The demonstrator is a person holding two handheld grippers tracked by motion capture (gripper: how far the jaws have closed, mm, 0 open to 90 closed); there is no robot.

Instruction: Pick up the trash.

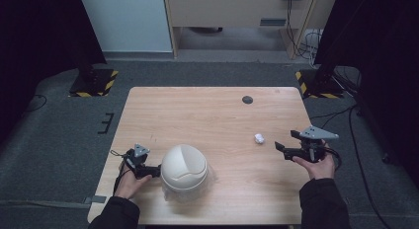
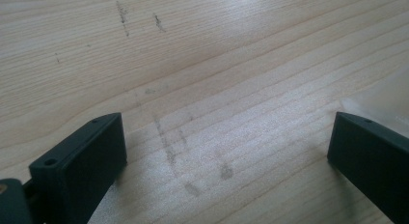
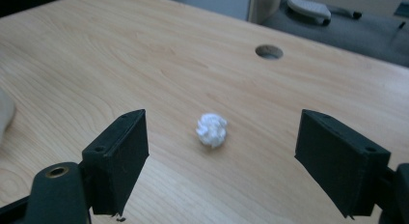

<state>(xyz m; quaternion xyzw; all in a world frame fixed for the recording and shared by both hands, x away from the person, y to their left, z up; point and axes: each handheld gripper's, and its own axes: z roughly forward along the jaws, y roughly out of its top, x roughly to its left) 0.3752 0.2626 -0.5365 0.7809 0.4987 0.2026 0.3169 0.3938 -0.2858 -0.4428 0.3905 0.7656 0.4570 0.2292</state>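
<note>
A small crumpled wad of white paper (image 1: 259, 138), rough and roughly ball-shaped, is seen lying on the pale wood-grain counter (image 1: 212, 115), toward 3 o'clock of its middle. The right gripper (image 1: 285, 141) is held just beside the wad, at its 4 o'clock, with its flat black block-shaped fingers (image 3: 115, 159) spread wide and nothing between them; in the right gripper view the wad (image 3: 211, 129) is framed between the two fingers but lies apart from them, farther along the counter (image 3: 144, 55). A round dark hole (image 1: 247, 99) is cut into the counter at about 12 o'clock of the wad, and it is seen again in the right gripper view (image 3: 269, 51).

At 7 o'clock of the counter's middle a smooth, domed, off-white hard hat (image 1: 184, 168) rests on the wood, with a ridge running over its crown. The left gripper (image 1: 154, 171) is held at the hat's 9 o'clock, close against its edge. In the left gripper view its matte black fingers (image 2: 84, 161) are parted wide over bare, faintly scuffed grain (image 2: 193, 89), and nothing is gripped; a pale translucent edge (image 2: 386, 96) is glimpsed by the right-hand finger.
</note>
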